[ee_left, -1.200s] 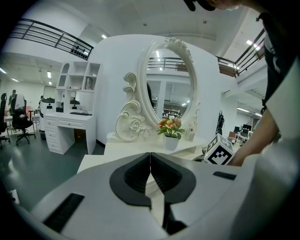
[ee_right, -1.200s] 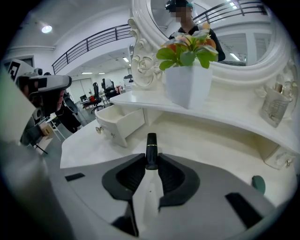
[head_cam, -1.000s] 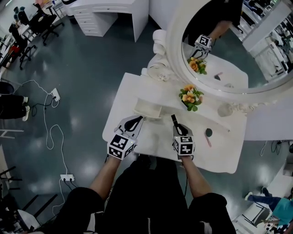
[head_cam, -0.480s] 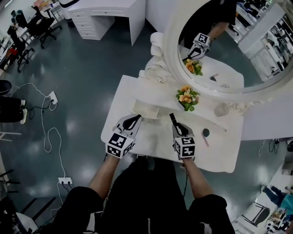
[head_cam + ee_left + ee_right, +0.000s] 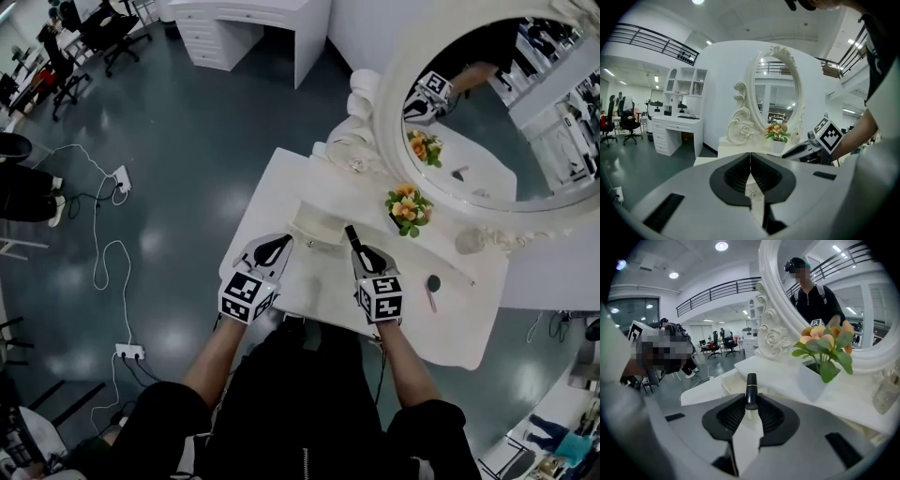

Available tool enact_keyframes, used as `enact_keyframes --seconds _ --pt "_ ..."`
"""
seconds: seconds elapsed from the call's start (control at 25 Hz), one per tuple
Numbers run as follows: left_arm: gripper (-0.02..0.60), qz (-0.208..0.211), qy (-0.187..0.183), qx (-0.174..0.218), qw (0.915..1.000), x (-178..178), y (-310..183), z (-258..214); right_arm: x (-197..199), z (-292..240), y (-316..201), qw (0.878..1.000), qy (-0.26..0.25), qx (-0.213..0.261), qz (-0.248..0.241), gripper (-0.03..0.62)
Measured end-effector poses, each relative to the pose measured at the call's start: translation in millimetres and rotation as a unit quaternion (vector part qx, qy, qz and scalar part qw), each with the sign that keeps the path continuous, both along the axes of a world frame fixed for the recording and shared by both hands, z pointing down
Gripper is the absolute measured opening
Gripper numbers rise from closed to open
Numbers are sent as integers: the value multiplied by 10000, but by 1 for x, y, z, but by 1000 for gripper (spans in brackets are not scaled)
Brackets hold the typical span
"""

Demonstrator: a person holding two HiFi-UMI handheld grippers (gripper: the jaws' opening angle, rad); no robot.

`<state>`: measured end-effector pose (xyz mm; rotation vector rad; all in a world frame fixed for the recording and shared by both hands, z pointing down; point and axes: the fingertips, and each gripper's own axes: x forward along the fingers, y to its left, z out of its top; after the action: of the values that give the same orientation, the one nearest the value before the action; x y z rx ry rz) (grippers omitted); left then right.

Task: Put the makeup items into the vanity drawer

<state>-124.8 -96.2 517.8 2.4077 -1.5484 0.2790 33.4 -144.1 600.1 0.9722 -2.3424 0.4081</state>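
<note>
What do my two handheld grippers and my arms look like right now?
The left tongs and right tongs are pale grey shells with black ribbed linings inside. Each carries a white cube printed with black square markers. No cables show. The person wears a black top with short sleeves.

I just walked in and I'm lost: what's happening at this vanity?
A person works at a white vanity with a gripper in each hand. The right gripper grips a black lipstick near the open drawer. The left gripper is shut and empty. A dark round item and a pink stick lie on the vanity.
</note>
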Motion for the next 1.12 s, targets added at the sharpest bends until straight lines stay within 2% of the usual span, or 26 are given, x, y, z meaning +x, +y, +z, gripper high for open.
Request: enact_keyframes --seconds 0.28,0.52,0.68,1.12 --pt "21 -333 21 -92 9994 -28 14 7 -52 1 -5 9982 125 -72 -583 91" --pt "21 -578 39 -164 9982 -45 23 13 -81 20 -12 9929 495 -357 -1016 91" --pt "21 -715 65 -215 9972 -51 29 18 -92 34 -17 9891 677 -620 -1152 91" --pt "21 -954 92 -354 9948 -65 43 26 -112 56 -31 9853 928 -874 -1140 92"
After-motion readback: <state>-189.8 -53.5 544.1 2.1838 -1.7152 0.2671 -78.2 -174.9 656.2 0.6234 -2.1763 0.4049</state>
